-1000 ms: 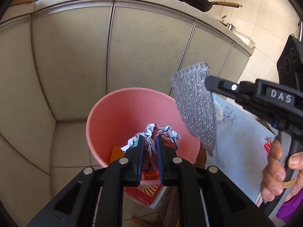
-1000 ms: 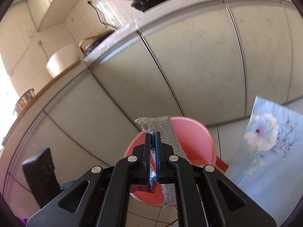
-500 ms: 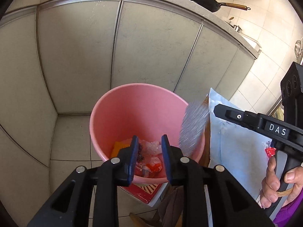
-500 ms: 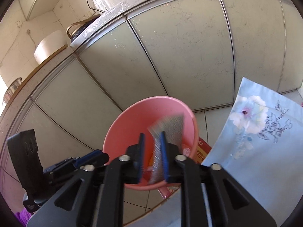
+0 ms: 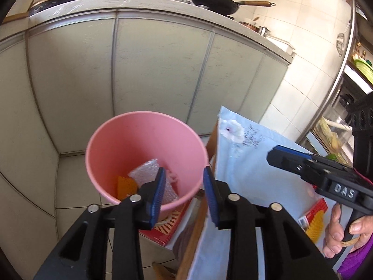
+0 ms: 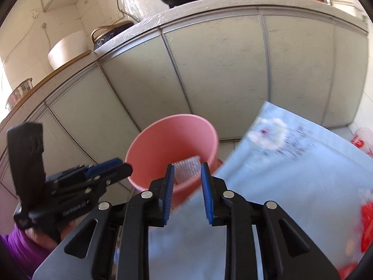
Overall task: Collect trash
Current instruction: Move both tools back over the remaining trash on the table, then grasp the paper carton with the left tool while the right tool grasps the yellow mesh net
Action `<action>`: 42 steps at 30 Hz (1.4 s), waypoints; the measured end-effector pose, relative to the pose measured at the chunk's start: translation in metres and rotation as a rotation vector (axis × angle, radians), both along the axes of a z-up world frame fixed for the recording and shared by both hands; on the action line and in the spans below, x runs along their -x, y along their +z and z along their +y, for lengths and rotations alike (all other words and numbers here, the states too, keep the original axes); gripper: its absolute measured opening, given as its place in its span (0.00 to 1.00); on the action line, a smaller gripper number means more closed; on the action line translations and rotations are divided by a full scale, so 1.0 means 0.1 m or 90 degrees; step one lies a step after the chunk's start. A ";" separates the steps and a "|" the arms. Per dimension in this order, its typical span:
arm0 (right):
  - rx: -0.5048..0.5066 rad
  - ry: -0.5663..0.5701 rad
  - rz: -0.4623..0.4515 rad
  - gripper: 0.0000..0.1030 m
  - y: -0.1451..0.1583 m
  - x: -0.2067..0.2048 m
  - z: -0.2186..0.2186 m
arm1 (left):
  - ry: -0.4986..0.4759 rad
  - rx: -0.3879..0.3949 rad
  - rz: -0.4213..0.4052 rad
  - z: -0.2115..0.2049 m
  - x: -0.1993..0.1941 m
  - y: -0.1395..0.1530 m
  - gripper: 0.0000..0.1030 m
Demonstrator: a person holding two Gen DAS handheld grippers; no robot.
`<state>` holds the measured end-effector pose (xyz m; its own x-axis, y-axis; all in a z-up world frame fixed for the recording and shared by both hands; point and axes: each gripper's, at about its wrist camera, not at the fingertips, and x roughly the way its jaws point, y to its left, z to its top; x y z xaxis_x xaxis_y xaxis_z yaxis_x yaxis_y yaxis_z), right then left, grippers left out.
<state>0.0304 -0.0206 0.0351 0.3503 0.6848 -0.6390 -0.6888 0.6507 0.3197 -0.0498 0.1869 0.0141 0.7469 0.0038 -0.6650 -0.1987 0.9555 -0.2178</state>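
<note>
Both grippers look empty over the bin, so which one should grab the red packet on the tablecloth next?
Probably the right gripper: open, already over the blue tablecloth, red packet on its side. The left gripper, also open, sits nearer the pink bin.

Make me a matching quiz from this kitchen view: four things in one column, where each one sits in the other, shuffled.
1. silver sponge
2. frying pan
3. pink bucket
4. red packet

A. on the counter
B. on the floor by the cabinets
C. inside the bucket
D. on the blue cloth

Pairs: 1-C, 2-A, 3-B, 4-D
</note>
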 end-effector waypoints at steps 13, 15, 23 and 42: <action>0.053 -0.196 -0.033 0.34 -0.16 0.59 -1.64 | -0.162 -0.008 0.017 -1.04 -0.12 -0.05 0.37; 0.061 -0.232 -0.030 0.35 -0.21 0.66 -1.90 | -0.196 -0.004 0.011 -1.18 -0.12 -0.05 0.41; 0.082 -0.333 0.020 0.35 -0.55 0.94 -2.60 | -0.336 0.011 0.036 -1.80 -0.03 -0.10 0.42; 0.047 -0.264 0.060 0.35 -0.74 0.99 -2.50 | -0.416 0.003 0.167 -2.24 -0.05 -0.54 0.11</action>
<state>-0.0684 -0.2710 -0.0390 0.5242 0.4496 -0.7233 -0.3338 0.8898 0.3111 -0.0452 -0.0372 -0.0396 0.4094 -0.3947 -0.8225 0.3694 0.8961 -0.2461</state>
